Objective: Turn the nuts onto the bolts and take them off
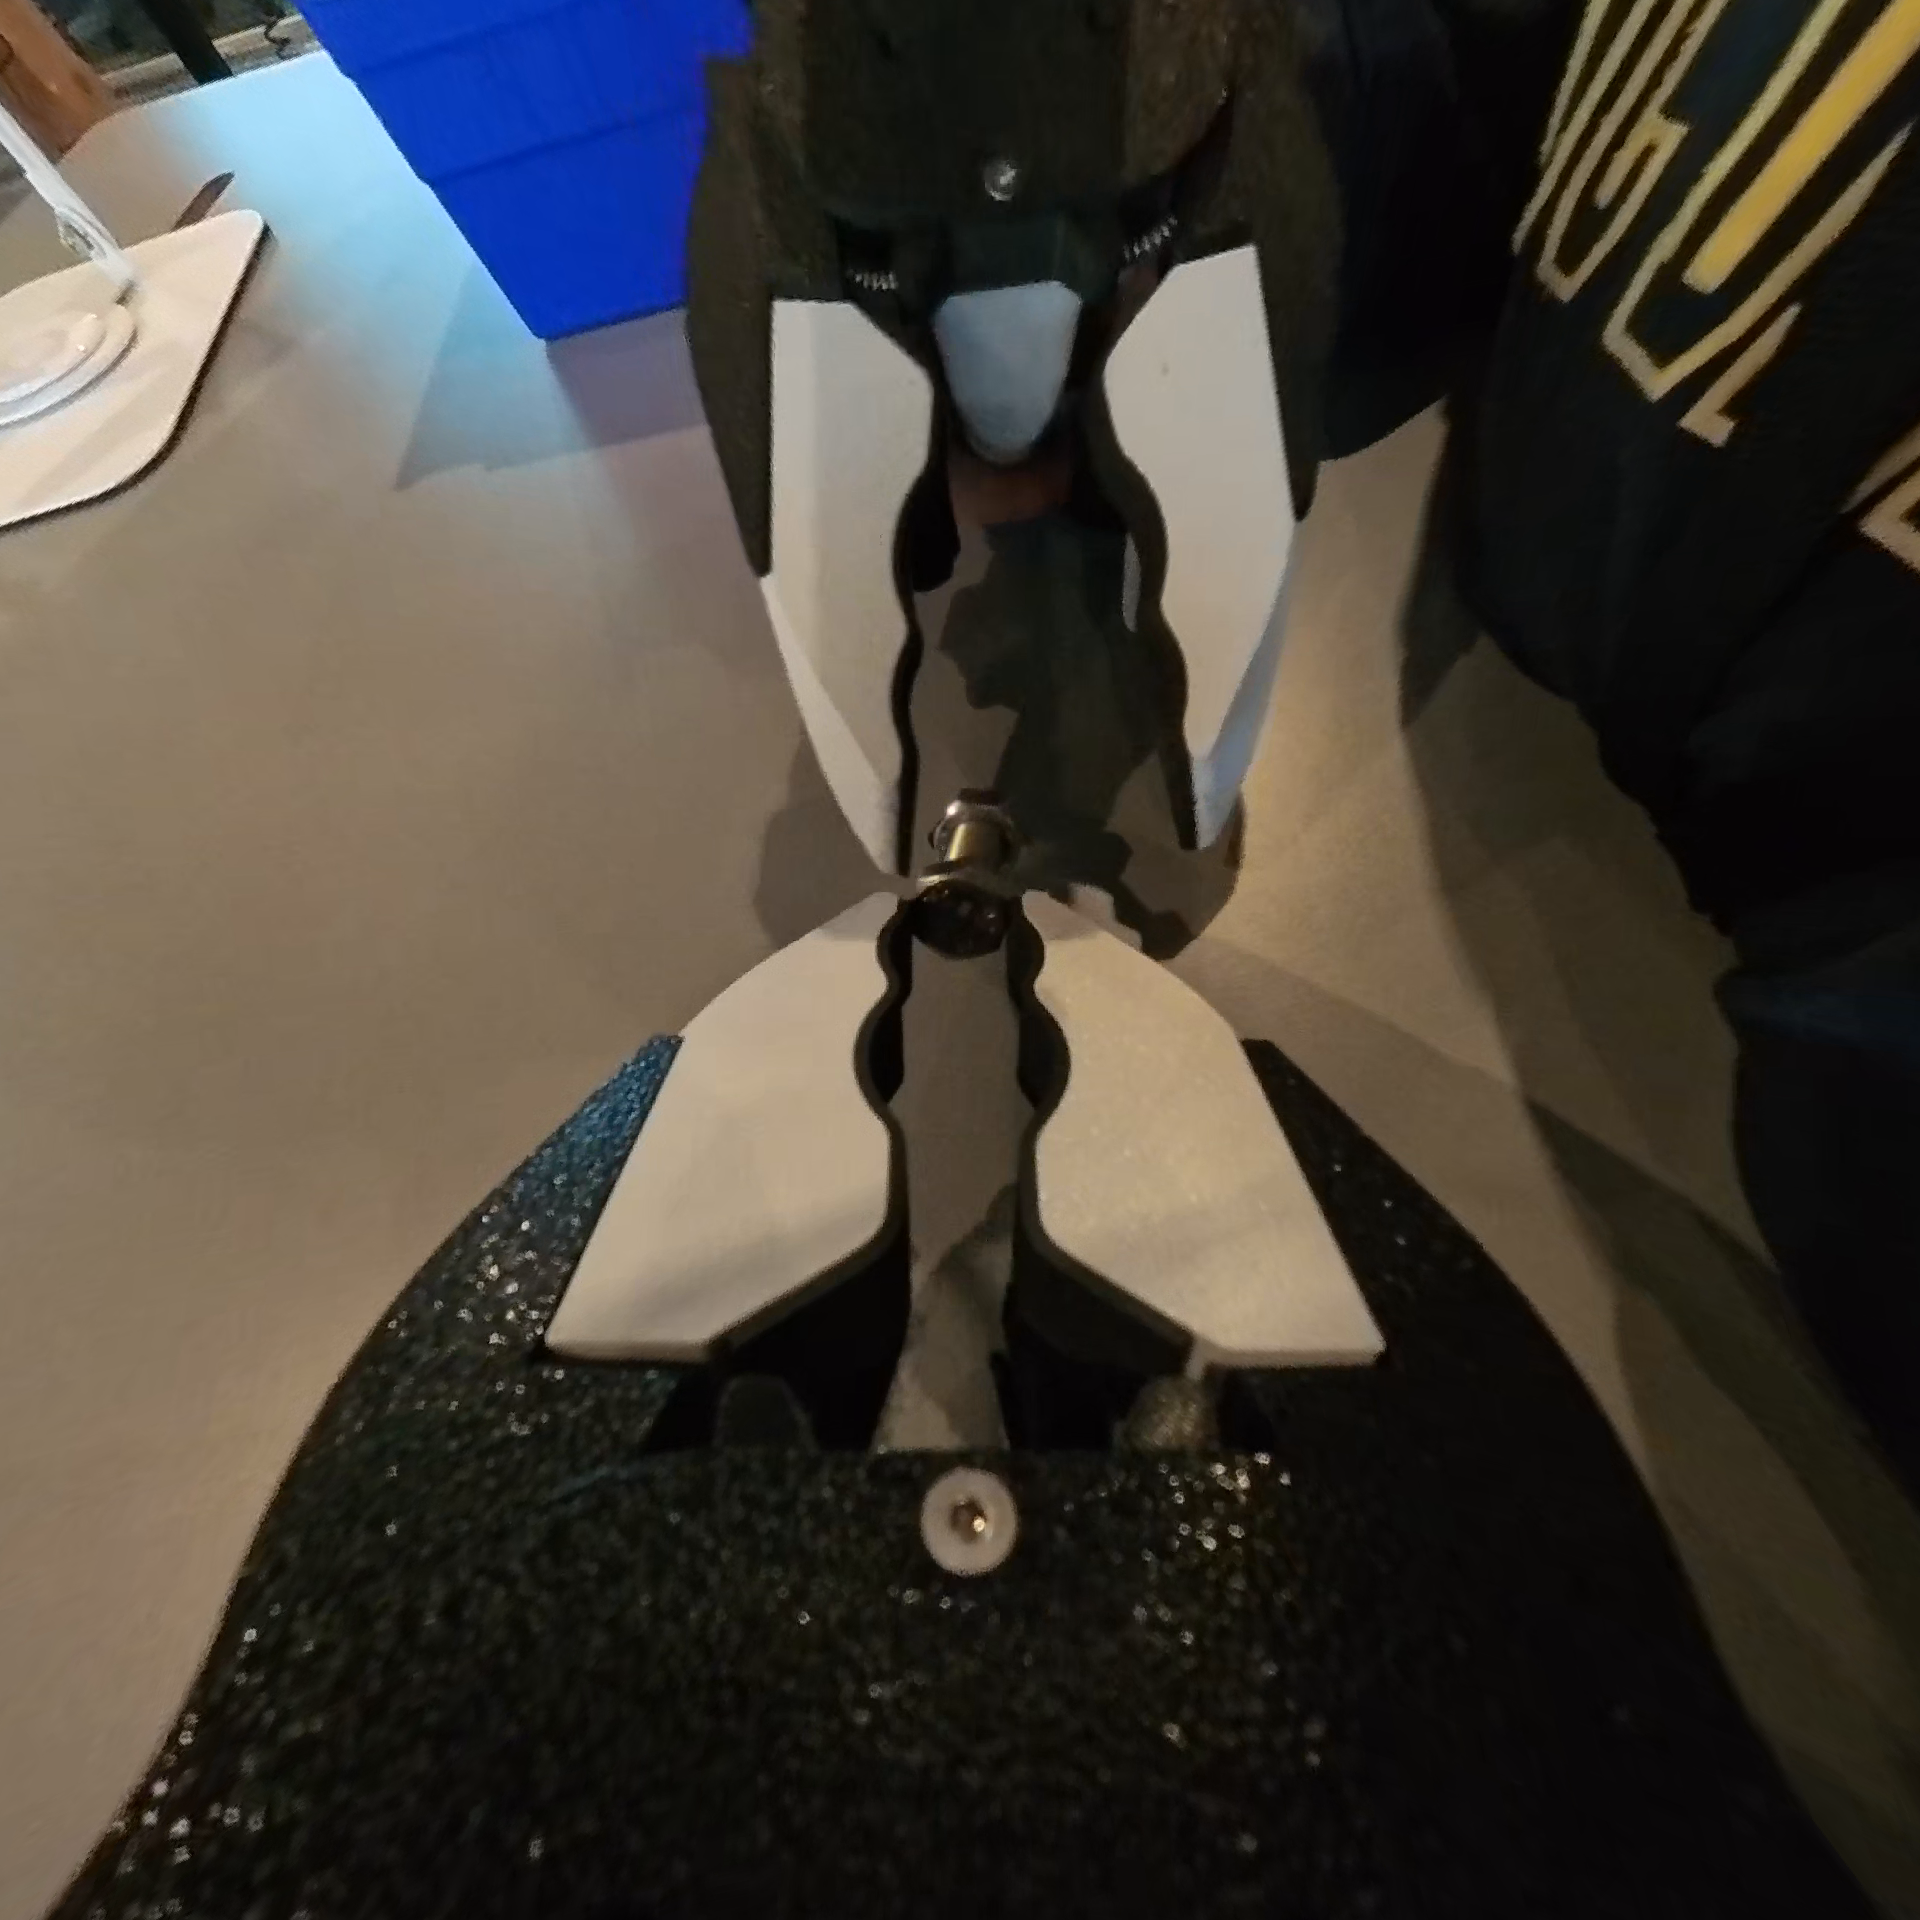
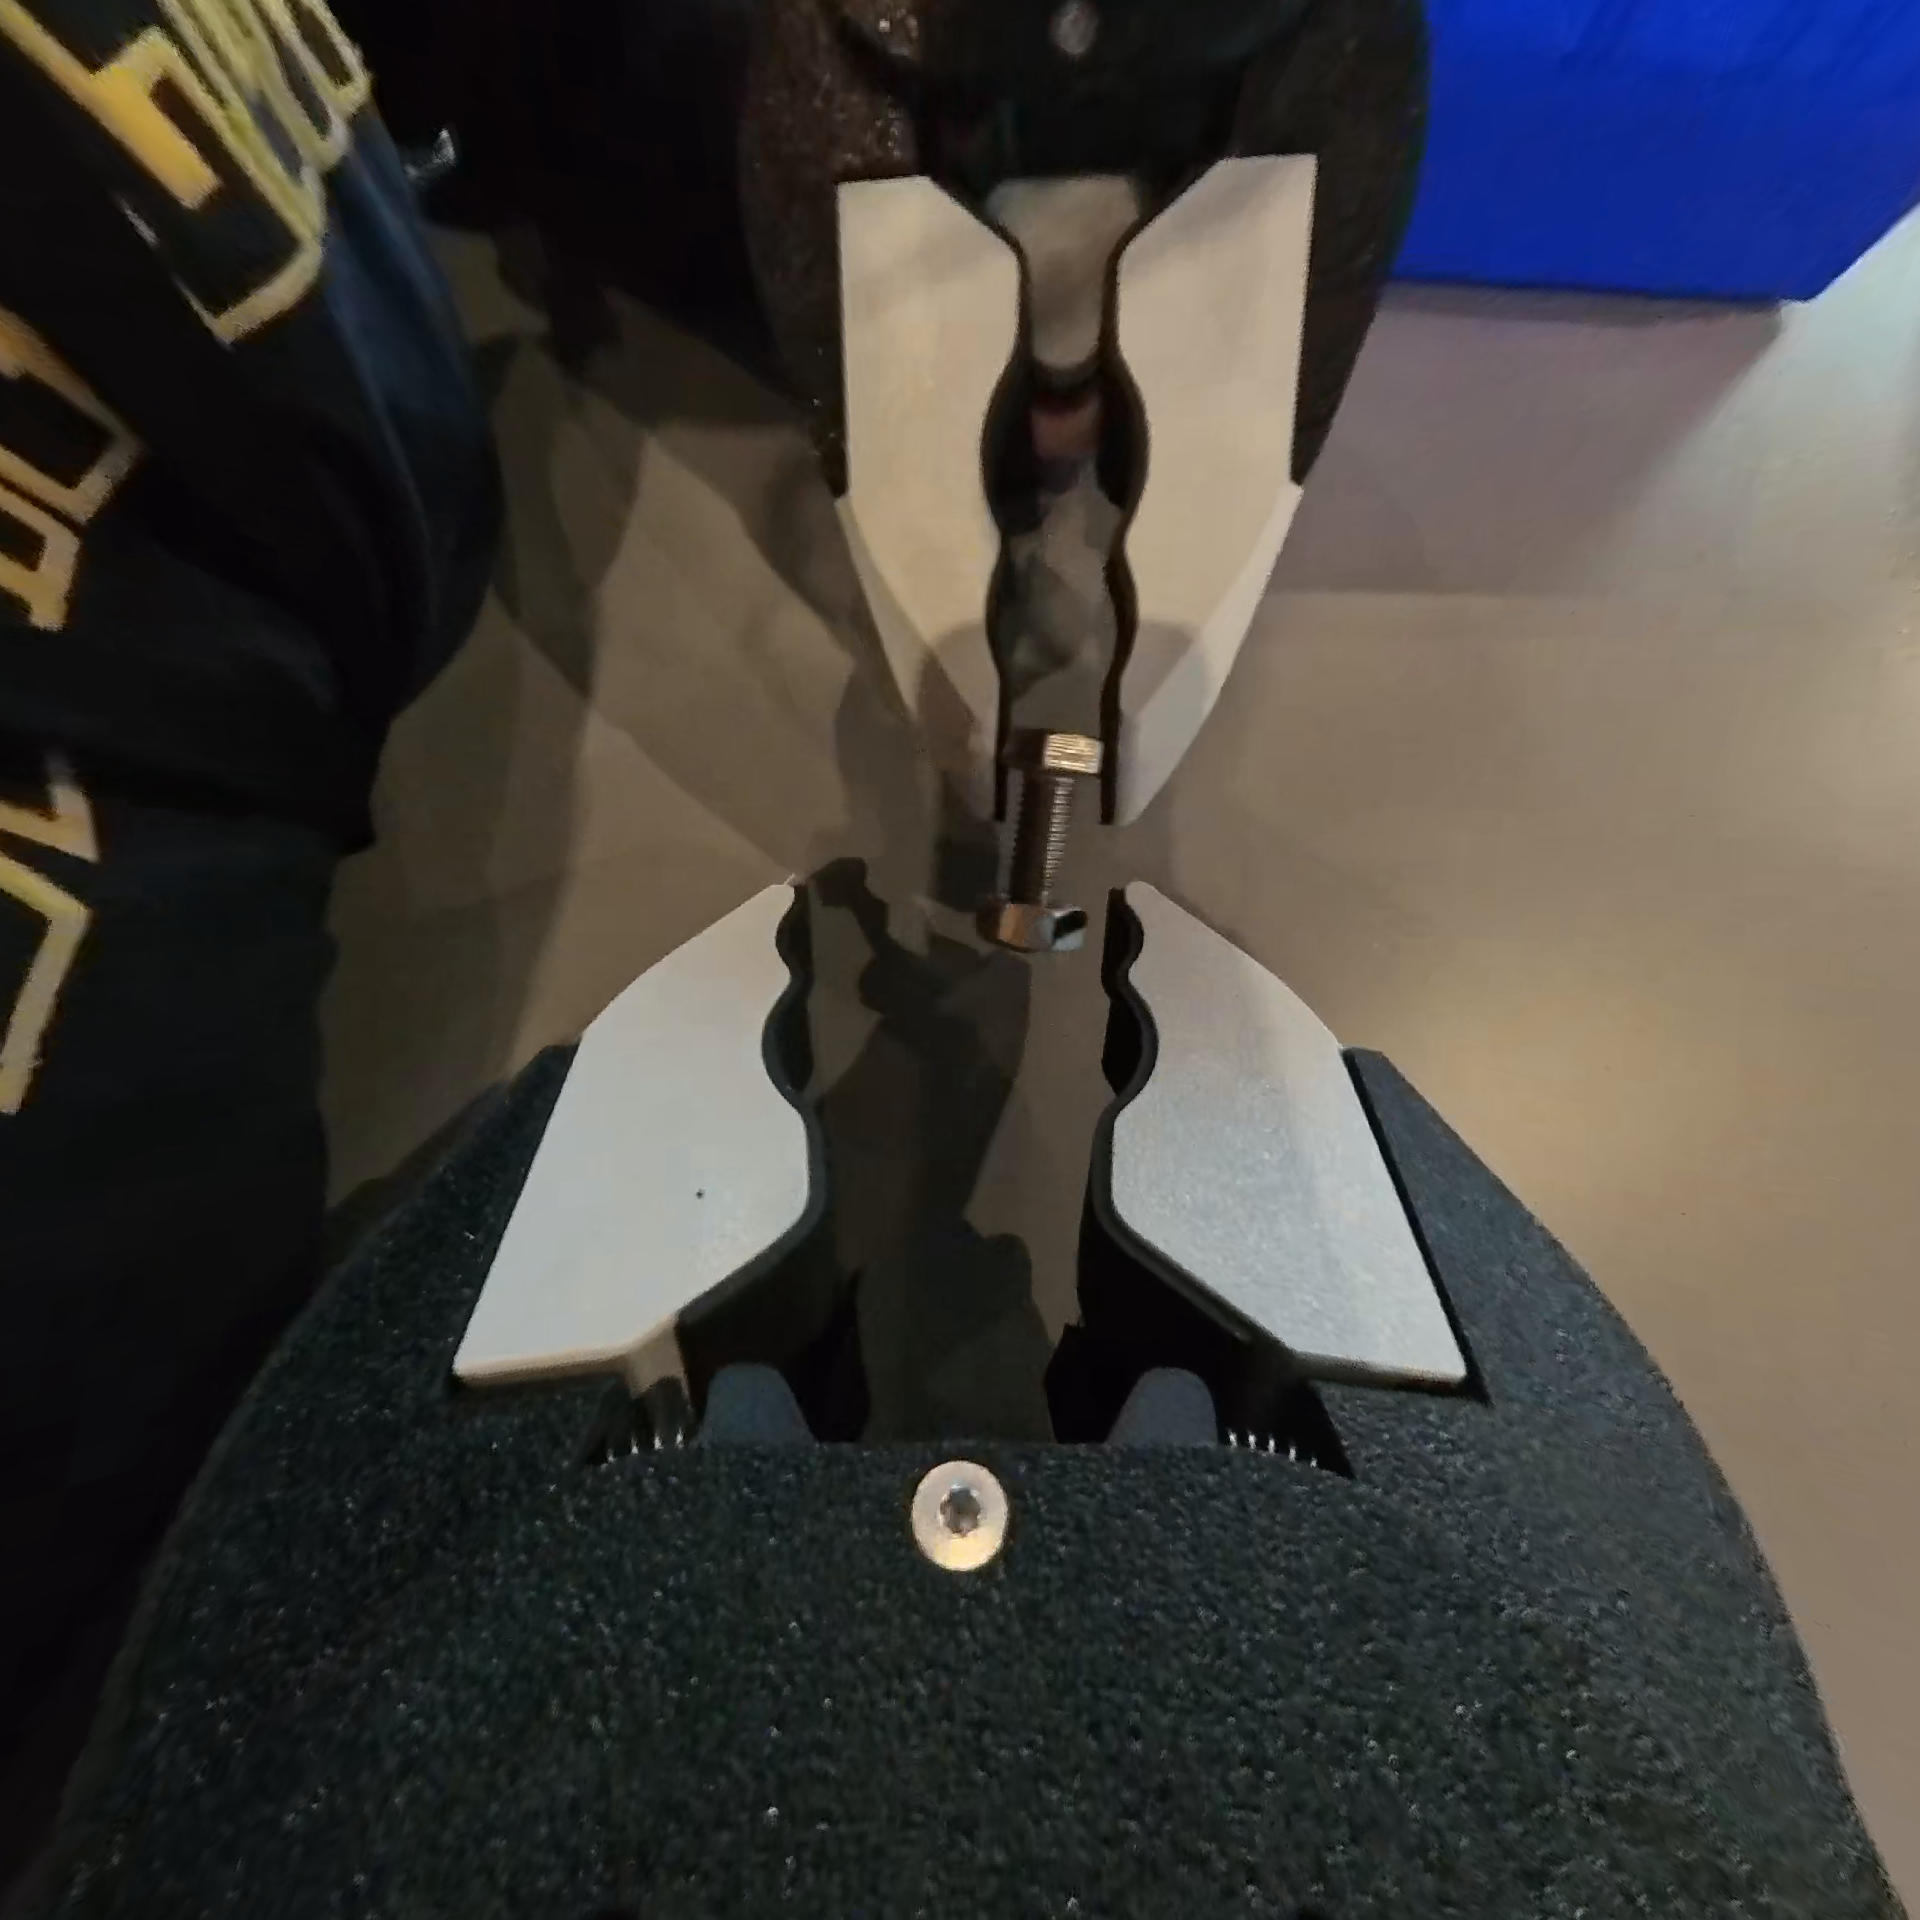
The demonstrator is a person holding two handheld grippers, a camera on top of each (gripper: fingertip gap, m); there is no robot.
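Two grippers nose to nose over the table, one bolt between them.

Left gripper (image 1: 958,925) is clenched on the bolt head (image 1: 956,920); in the right wrist view that same gripper (image 2: 1058,774) shows at the top with the head (image 2: 1058,750) pinched between its tips. We read the bolt (image 2: 1044,831) long axis as running from left gripper toward right gripper, head at the left one, threaded shank pointing at the right one, tilted slightly off the line between them. A nut (image 2: 1029,925) sits at the free end of the shank. Right gripper (image 2: 961,899) is released: jaws spread wide, fingertips either side of the nut end, not touching it. All of it hangs above the grey table (image 1: 416,727); blue bin (image 1: 540,156) sits further back. Person's dark sleeve (image 2: 208,520) alongside.
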